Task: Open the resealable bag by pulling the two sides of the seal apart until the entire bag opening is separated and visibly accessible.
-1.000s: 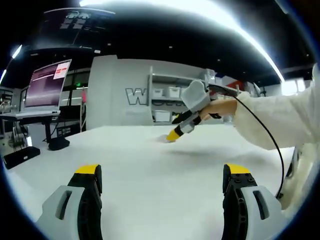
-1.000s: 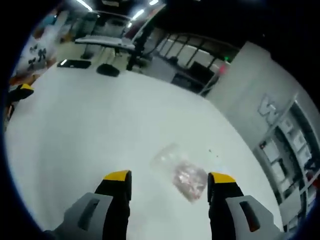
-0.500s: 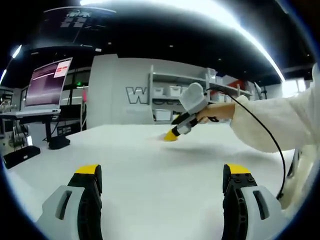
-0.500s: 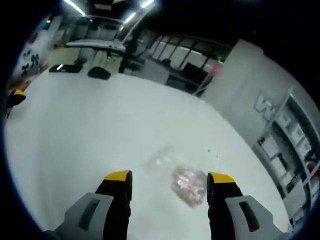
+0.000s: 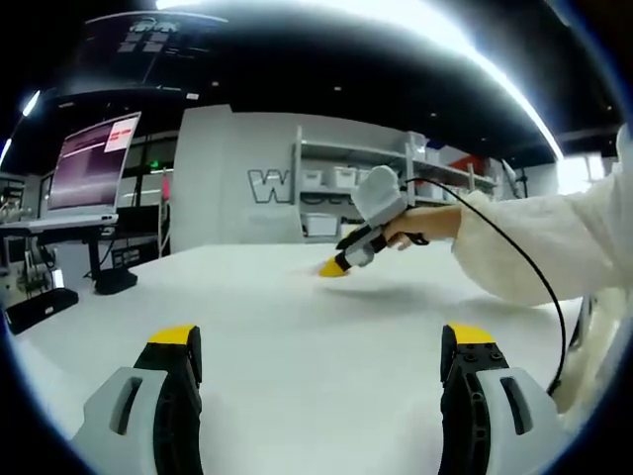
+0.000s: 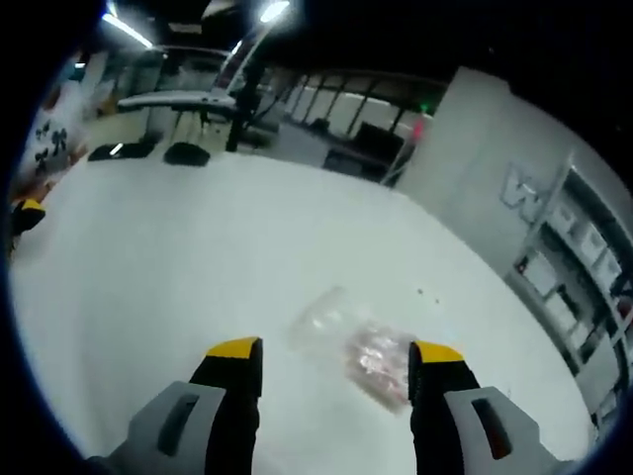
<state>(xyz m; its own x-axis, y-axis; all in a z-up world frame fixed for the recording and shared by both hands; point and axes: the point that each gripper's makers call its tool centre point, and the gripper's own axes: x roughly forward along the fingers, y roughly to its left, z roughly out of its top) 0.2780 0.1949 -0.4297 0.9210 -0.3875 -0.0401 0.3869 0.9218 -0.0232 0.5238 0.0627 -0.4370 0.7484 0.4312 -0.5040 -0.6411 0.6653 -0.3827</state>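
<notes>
Approach step: the right hand-held gripper (image 6: 334, 364), jaws apart, hovers over the sealed bag (image 6: 353, 346) on the bench (image 6: 178, 257). The left hand-held gripper (image 5: 321, 351), jaws apart, is well away from the bag. Next, each must pinch one seal side

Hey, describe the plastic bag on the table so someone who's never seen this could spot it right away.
Start from the wide white table; in the right gripper view, look just ahead of the yellow-tipped right gripper. The small clear resealable plastic bag lies flat there, pinkish contents bunched at one end, the other end empty and see-through.

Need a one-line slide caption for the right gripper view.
Open right gripper poised above a sealed clear resealable bag lying flat on the white table.
</notes>
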